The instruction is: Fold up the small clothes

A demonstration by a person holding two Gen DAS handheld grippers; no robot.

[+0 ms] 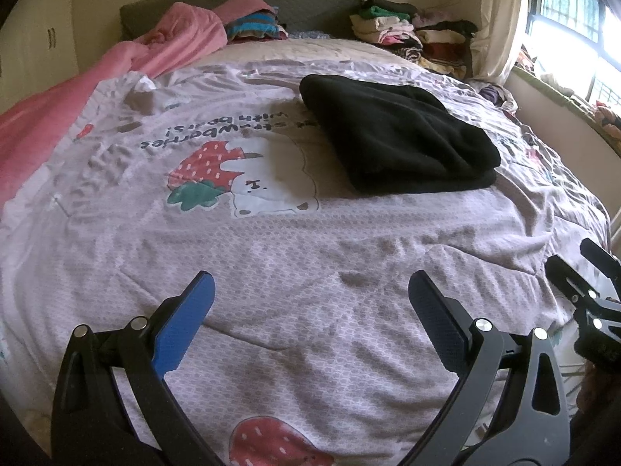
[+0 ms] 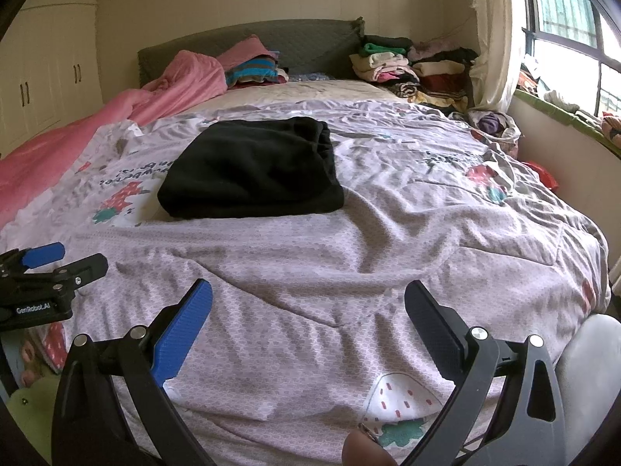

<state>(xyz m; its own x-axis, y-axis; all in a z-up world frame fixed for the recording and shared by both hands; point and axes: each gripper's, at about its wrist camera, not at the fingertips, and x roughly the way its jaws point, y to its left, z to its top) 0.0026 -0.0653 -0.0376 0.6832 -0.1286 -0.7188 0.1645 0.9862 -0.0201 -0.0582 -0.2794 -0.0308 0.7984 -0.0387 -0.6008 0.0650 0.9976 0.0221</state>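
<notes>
- At the near edge of the bed, at 6 o'clock, the left gripper (image 1: 310, 303) hangs over the bedspread (image 1: 271, 264) with its two fingers spread wide and nothing between them.
- Just beside it, at 3 o'clock in the left wrist view, is the right gripper (image 2: 308, 306) — it is spread wide too, and holds nothing.
- Both grippers are well apart from the clothes.
- Up at about 1 o'clock from the left gripper lies the black garment (image 1: 396, 136). It is folded into a flat, thick pile and rests on the bedspread, partly over the strawberry picture (image 1: 205, 167).
- From the right gripper, the black garment (image 2: 252, 171) sits at about 11 o'clock.
- Farther back at 10 o'clock is a bunched-up pink blanket (image 1: 167, 46).
- Farthest away — against the headboard (image 1: 302, 4) at 1 o'clock — are stacks of folded clothes (image 1: 411, 35).
</notes>
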